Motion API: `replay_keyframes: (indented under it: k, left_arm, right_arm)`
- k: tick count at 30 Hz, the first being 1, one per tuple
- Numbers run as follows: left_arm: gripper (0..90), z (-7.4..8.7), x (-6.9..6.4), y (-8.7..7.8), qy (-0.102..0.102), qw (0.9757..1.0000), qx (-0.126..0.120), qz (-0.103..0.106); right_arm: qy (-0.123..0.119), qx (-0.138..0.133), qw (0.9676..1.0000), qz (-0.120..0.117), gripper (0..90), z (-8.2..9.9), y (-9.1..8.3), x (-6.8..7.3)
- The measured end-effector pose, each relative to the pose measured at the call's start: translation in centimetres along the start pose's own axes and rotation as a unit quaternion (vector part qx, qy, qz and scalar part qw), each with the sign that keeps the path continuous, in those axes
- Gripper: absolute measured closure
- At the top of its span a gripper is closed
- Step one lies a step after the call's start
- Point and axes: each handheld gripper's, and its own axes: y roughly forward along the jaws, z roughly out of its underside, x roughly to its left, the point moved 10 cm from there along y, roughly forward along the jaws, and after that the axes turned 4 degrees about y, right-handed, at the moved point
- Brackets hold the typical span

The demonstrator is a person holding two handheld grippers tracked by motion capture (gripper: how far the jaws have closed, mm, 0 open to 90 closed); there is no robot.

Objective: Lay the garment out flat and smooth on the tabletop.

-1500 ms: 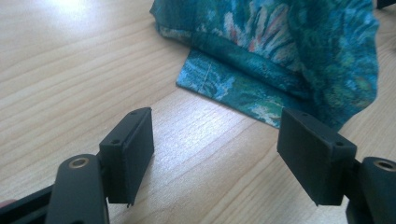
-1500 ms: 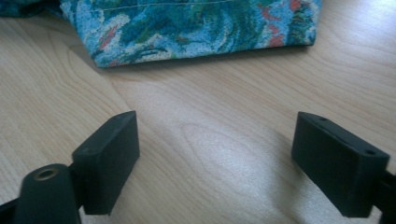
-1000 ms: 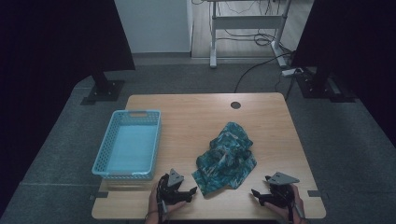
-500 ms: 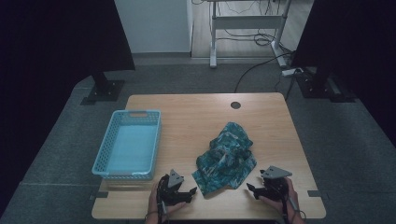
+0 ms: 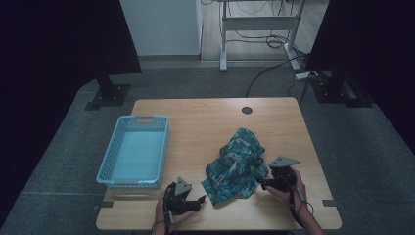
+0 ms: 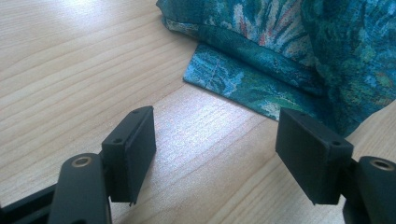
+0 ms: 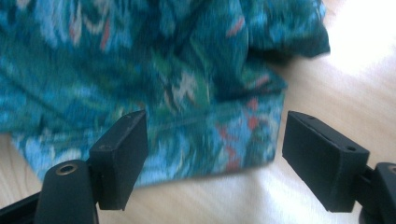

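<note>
Moved in from the worktop's right edge to the cloth point(image 5: 237, 164): right tool point(image 5: 264, 184), jaws apart, just eased slightly inward, nothing between them yet, cloth hem just ahead. Left tool point(image 5: 200, 200) parked near the front edge, jaws apart, empty, cloth corner close ahead. Crumpled at worktop point(image 5: 205, 117) centre-right, right of the basket point(image 5: 134, 152). Probably reaching to grasp; next, close on the hem.

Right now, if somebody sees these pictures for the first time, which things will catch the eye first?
The crumpled teal patterned cloth stands out, lying on the near right part of the wooden table. To its left sits a light blue basket, with nothing inside. The right tool is at the cloth's edge, open, while the left tool rests open nearby.
</note>
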Motion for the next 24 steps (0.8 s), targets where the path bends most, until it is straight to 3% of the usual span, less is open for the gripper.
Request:
replay_keyframes:
  k: [5, 12, 16, 24]
  left_arm:
    - [28.5, 0.0, 0.0, 0.0, 0.000, 1.0000, 0.000, 0.000]
    - [28.5, 0.0, 0.0, 0.0, 0.003, 1.0000, 0.002, -0.002]
    - [28.5, 0.0, -0.1, 0.0, 0.008, 0.9999, 0.003, -0.006]
    - [28.8, 0.1, 0.1, 0.0, 0.010, 0.9999, 0.004, -0.007]
  right_arm:
    - [-0.004, 0.027, 0.9996, 0.006, 24.1, -0.4, 1.8, -0.3]
    - [0.011, 0.033, 0.9994, 0.003, 24.1, -1.1, 3.4, -0.3]
    - [0.025, 0.030, 0.9992, -0.002, 24.0, -1.2, 3.8, -0.2]
    - [0.013, 0.038, 0.9992, 0.003, 27.1, -0.9, 3.6, -0.1]
